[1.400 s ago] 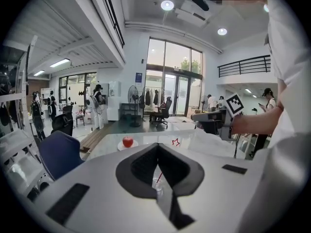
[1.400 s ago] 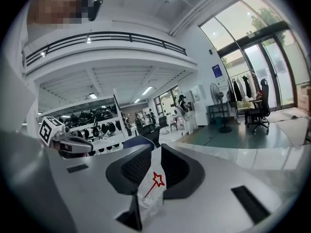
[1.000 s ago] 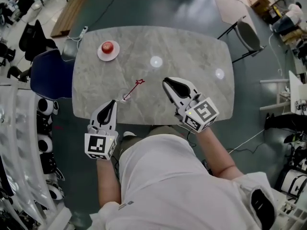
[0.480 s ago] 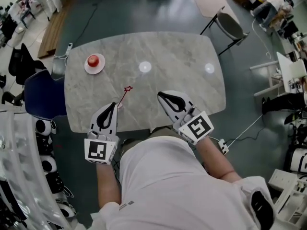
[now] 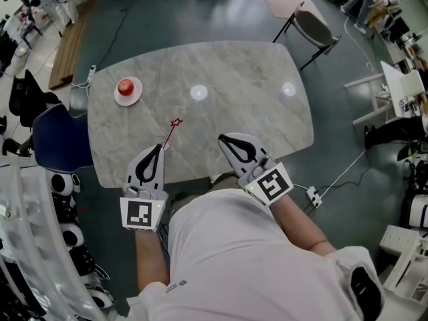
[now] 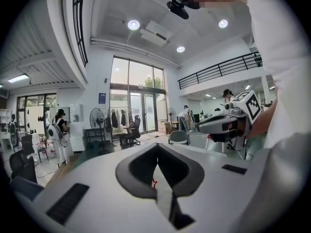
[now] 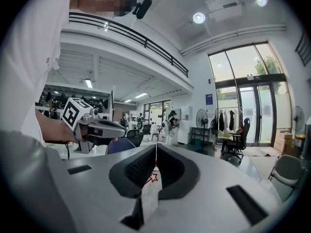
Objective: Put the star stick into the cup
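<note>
The star stick (image 5: 172, 131), thin and red with a star (image 5: 176, 122) at its far end, lies slanted on the marble table (image 5: 247, 105). My left gripper (image 5: 160, 146) is shut, and its tips sit right at the stick's near end. Whether they pinch it I cannot tell. In the left gripper view the star (image 6: 154, 182) shows low in the gap under the closed tips (image 6: 156, 147). My right gripper (image 5: 222, 138) is shut and empty, to the right of the stick. The star (image 7: 153, 177) shows under its tips too. I make out no cup.
A red apple (image 5: 126, 86) rests on a small white plate (image 5: 128, 97) at the table's far left. Two bright light reflections (image 5: 198, 92) lie on the tabletop. A blue chair (image 5: 59, 139) stands left of the table, and a grey chair (image 5: 314, 27) at its far right corner.
The head view has shifted, so the table sits further left in frame. My left gripper's tips have come closer to the stick's near end. The right gripper has drawn slightly back toward the near edge.
</note>
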A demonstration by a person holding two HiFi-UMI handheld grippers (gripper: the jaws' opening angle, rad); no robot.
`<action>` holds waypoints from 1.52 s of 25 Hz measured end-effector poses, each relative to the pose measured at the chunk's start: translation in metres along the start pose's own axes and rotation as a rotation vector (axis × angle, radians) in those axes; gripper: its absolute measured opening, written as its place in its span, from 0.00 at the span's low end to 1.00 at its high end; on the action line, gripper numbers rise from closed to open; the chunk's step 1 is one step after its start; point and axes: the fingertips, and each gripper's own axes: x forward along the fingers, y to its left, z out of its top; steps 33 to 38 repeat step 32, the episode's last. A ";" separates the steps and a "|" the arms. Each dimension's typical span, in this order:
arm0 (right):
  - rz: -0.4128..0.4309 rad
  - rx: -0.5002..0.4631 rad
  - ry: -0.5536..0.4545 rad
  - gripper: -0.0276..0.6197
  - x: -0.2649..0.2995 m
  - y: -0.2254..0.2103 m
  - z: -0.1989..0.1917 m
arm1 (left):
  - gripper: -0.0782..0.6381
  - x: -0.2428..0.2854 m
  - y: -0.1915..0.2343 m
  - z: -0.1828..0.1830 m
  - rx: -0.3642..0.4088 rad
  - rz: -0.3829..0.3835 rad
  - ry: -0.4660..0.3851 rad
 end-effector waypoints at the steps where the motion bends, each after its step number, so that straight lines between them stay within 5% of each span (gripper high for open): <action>1: 0.002 0.002 0.004 0.06 0.000 0.002 -0.002 | 0.11 -0.001 0.000 0.000 0.004 0.000 0.001; 38: 0.066 0.050 0.104 0.05 0.012 0.009 -0.030 | 0.11 -0.024 0.004 -0.028 0.040 0.070 0.090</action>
